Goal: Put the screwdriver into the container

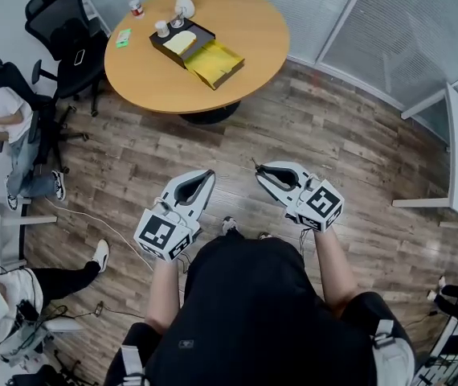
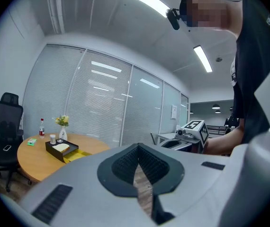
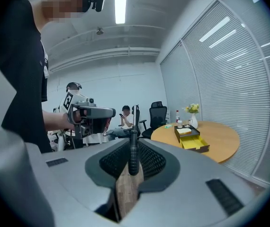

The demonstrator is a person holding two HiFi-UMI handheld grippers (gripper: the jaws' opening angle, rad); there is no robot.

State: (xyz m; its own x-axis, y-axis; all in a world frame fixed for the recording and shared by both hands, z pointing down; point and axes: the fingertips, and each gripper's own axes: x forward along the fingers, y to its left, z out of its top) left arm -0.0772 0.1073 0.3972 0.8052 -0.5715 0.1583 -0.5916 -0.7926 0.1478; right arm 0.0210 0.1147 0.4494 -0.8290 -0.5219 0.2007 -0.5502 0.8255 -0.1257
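- Right gripper jaws pinch the slim black-handled screwdriver upright; left gripper jaws are together, empty.
- We should walk to the round wooden desk, hover over the black-and-yellow open container well ahead, and lower before releasing.

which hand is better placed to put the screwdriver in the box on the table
Right. The right tool grips the screwdriver between its tips, while the left tool is shut on nothing. The open box on the table lies well ahead of both, so side probably matters little.
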